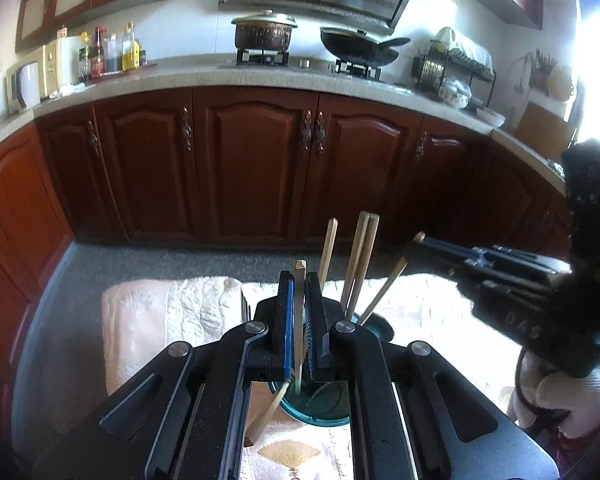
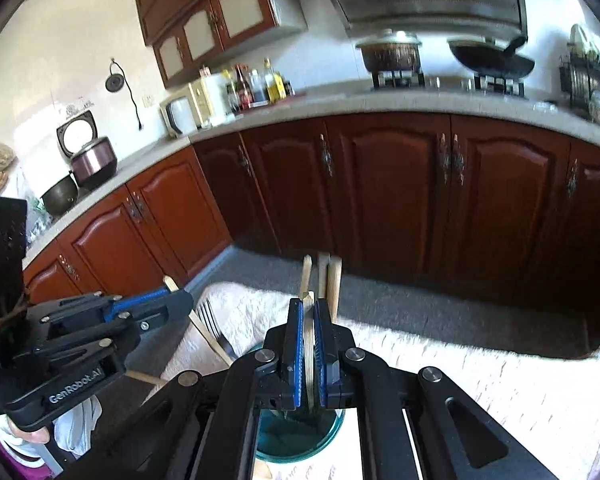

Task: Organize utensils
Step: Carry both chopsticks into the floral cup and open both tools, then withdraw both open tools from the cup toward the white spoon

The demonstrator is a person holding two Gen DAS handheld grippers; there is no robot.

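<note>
Above teal cup point(image 1: 320, 408), pale wooden chopsticks point(image 1: 358, 260), upright

The teal glass cup point(image 1: 320, 408) is mostly hidden behind the left tool point(image 1: 299, 320) in the left wrist view, so only a slice of its rim and wall shows. In the right wrist view the right tool point(image 2: 309, 344) covers the same cup's upper half. The lower ends of the standing chopsticks point(image 1: 358, 264) vanish behind the tool bodies. The fork point(image 2: 214, 320) is part covered, its handle out of sight. The right wrist picture is blurred, so the chopstick tops point(image 2: 328, 276) smear. The dish rack point(image 2: 588, 76) is cut off by the right edge. Labels on the sauce bottles point(image 1: 112, 52) are too small to read.
</note>
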